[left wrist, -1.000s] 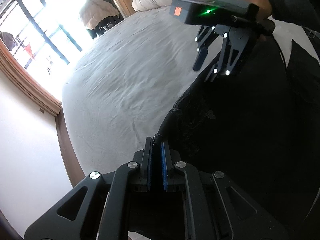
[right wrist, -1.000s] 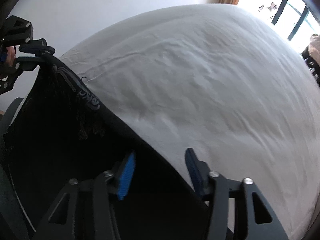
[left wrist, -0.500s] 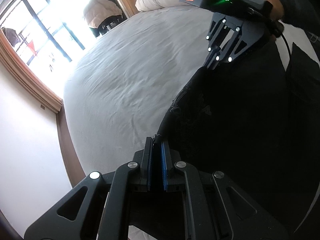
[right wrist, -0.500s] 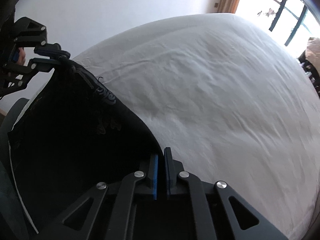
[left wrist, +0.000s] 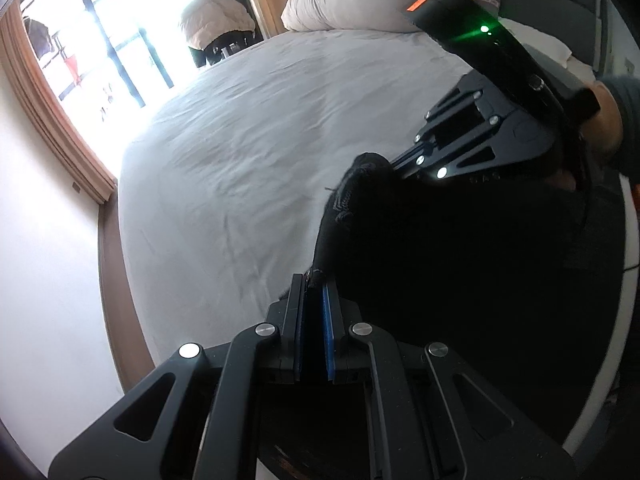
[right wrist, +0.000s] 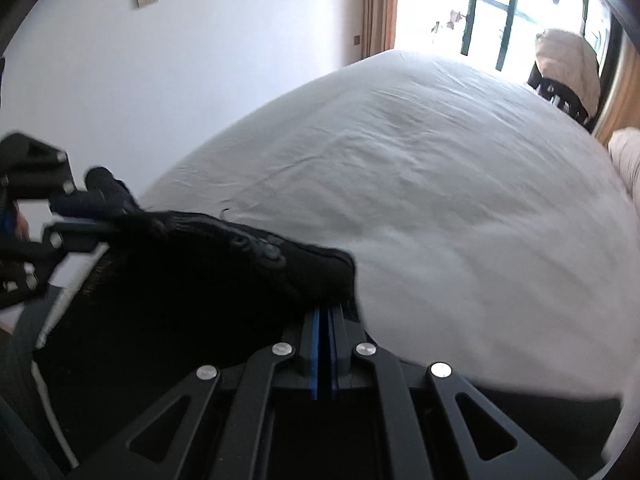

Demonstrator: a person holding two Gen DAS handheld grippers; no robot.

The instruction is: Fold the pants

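From your left wrist, the left tool [left wrist: 313, 284] pinches the black pants [left wrist: 440, 264], their soft fabric bunched above the wrinkled white bed [left wrist: 240, 152]. From your right wrist, the right tool [right wrist: 325, 312] clamps the same dark cloth.

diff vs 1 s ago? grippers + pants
The right gripper, open a second ago with the edge of the black pants between its pads, has shut on that edge. Both grippers have since carried the edge, now bunched between them, out over the white bed sheet. The left gripper stayed clamped on the pants throughout; the sheet and the duvet at the head of the bed are unchanged.
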